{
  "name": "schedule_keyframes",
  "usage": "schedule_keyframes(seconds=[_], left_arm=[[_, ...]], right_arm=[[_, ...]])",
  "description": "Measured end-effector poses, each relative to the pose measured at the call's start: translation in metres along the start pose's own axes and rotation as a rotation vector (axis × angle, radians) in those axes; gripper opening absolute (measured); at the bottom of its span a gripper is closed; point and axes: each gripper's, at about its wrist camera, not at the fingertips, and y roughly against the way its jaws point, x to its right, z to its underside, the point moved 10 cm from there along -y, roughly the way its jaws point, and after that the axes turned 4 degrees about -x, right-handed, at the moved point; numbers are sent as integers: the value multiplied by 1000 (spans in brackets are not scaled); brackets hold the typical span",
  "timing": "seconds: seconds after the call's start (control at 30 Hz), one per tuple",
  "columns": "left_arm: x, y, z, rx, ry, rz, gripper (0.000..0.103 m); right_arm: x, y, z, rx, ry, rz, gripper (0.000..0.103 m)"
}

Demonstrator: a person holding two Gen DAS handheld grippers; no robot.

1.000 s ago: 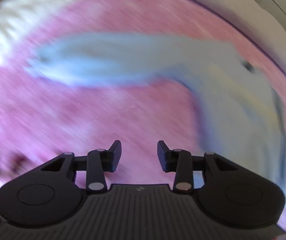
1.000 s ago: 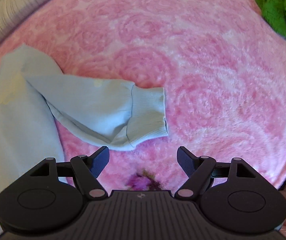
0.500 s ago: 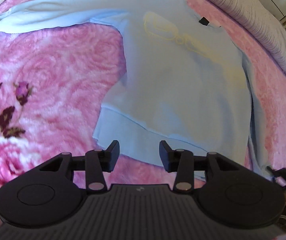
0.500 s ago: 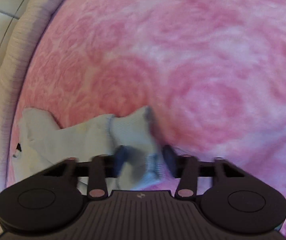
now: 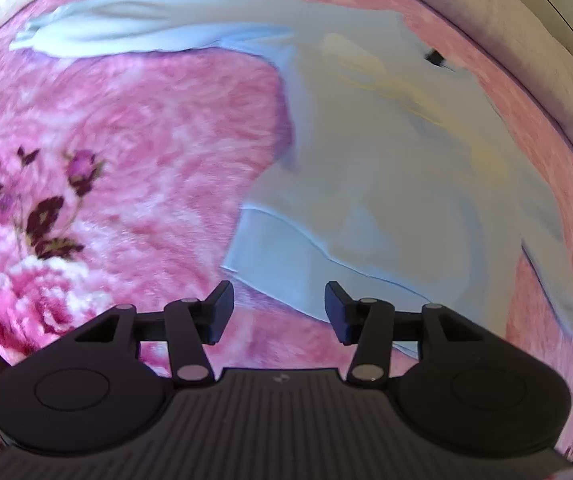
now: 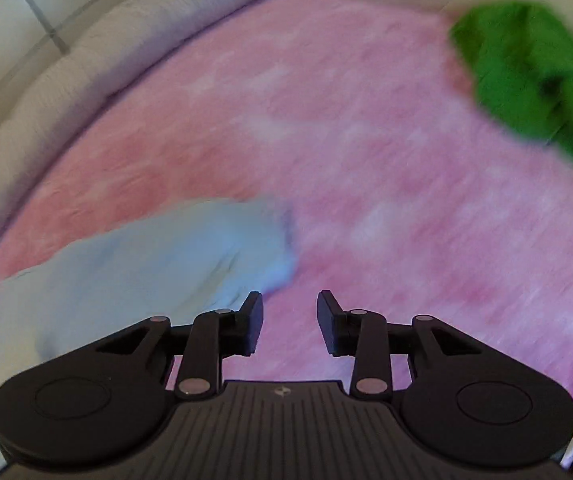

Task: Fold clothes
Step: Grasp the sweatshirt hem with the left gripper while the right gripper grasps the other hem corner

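A light blue sweatshirt with a pale yellow print lies spread on the pink blanket, one sleeve stretched out to the far left. My left gripper hovers over its ribbed hem. Its jaws are opening, the pads apart with nothing pressed between them. In the blurred right wrist view the other sleeve lies bunched just left of my right gripper. Those jaws are opening too, with only pink blanket showing between them.
A green garment lies crumpled at the blanket's far right. A pale quilted bed edge runs along the far side, seen also as a pale border. Dark flowers are printed on the blanket at left.
My right gripper shut on the sleeve cuff, carried it toward the body, then let go and moved off to the right. My left gripper swept to the hem and its jaws widened.
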Motion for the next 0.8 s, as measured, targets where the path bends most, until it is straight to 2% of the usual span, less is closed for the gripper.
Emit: schedule_keyframes(seconds=[0.1,0.2,0.27,0.33,0.4,0.47,0.5,0.53,0.57,0.6,0.63,0.73,0.77,0.8], left_arm=[[-18,-10,-4,-8,82,36,48],[-34,-27,-9,-20,174,111,55],[-45,-42,-12,-31,220,154,56],[-51,-55,-18,-34,276,233,55],[-54,-68,-23,-46,340,319,54],[-51,-80,-26,-72,386,380,49],[-48,-81,-28,-78,377,397,29],[-44,-82,-30,-84,365,411,13],[-39,-76,-33,-77,324,400,9],[-32,-61,-38,-48,261,376,9],[-24,-44,-43,-17,192,352,9],[12,37,-46,117,-111,255,9],[9,42,-34,93,-138,209,10],[6,47,-23,69,-164,162,16]], right_arm=[[-42,-18,76,-180,14,-142,46],[-83,-33,150,-329,19,-235,46],[-106,-40,190,-384,31,-263,46],[-129,-48,230,-439,43,-290,47],[-140,-60,249,-442,31,-286,49],[-143,-66,257,-386,2,-269,57],[-148,-66,258,-362,-8,-265,59],[-154,-66,258,-360,0,-277,44],[-160,-64,258,-363,12,-294,18],[-166,-63,257,-365,23,-311,7],[-171,-59,255,-365,31,-317,7],[-189,-26,230,-298,134,-319,6],[-188,-14,222,-288,150,-307,6],[-182,-4,214,-289,162,-268,6]])
